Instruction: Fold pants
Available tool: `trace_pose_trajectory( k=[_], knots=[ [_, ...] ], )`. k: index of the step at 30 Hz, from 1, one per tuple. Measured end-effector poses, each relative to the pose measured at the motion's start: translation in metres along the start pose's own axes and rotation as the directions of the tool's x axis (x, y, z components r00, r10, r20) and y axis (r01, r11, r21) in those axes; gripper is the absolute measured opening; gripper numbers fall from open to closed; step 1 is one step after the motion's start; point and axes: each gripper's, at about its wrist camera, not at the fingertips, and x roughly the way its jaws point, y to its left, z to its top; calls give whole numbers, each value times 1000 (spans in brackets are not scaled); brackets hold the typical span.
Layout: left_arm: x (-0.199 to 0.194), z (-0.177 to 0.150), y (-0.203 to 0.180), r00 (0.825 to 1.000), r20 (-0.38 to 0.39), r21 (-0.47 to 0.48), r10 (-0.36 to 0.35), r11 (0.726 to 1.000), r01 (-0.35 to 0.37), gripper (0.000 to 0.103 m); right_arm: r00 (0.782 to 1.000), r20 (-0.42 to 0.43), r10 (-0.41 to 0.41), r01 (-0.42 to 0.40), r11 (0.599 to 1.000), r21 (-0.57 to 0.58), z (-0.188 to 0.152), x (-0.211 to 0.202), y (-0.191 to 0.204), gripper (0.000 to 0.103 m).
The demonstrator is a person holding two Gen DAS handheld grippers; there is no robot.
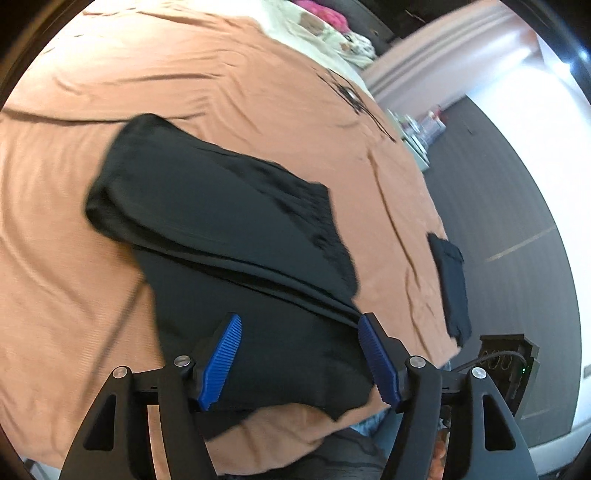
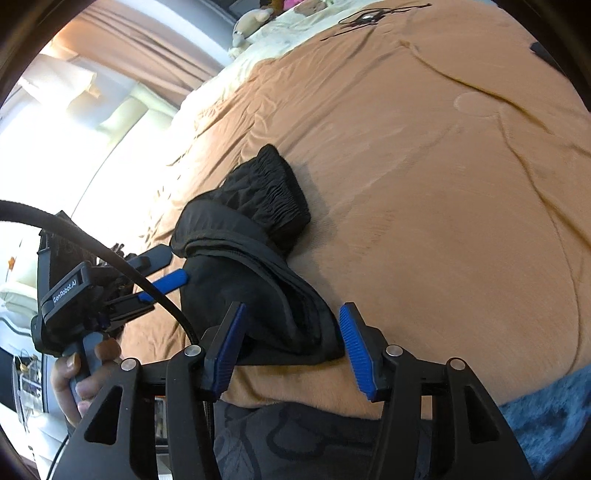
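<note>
Black pants (image 1: 207,221) lie folded over on the orange bedspread (image 1: 184,81), their gathered elastic waistband (image 1: 325,218) on top. My left gripper (image 1: 299,354) is open and hovers over the near part of the pants, with its blue pads (image 1: 221,362) standing clear of the cloth. In the right wrist view the pants (image 2: 240,258) form a thick folded bundle with the waistband (image 2: 277,192) at the far end. My right gripper (image 2: 291,350) is open astride the bundle's near end. The left gripper (image 2: 166,269), held by a hand (image 2: 70,373), is at the bundle's left side.
A second folded black garment (image 1: 450,284) lies near the bed's right edge, with dark floor (image 1: 498,184) beyond it. A tangle of black cord (image 1: 351,96) rests farther up the bedspread, and cream bedding (image 1: 295,26) lies at the head. Curtains and a bright window (image 2: 74,110) are on the left.
</note>
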Motion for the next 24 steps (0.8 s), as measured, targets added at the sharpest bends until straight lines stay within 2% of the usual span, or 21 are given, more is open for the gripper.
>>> trace_pose_trajectory(
  k=[7,13,16,20,24],
  knots=[
    [-10,13,45,997,70,-81,13,997,-8,69,999,-46,-10,8,1000,-28,7,20,8,51],
    [4,26,69,998,69,-140,-5,990,15,70,998,-65,-27,24,999,-38,12,28,11,51],
    [12,29,72,997,71,-156,-23,987,34,75,997,-76,-31,27,999,-45,16,32,11,51],
    [21,35,71,994,105,-158,16,987,1,75,996,-81,-32,28,998,-55,18,37,13,51],
    [12,43,81,987,157,-185,41,983,-11,74,996,-87,-32,26,997,-68,19,42,15,51]
  ],
)
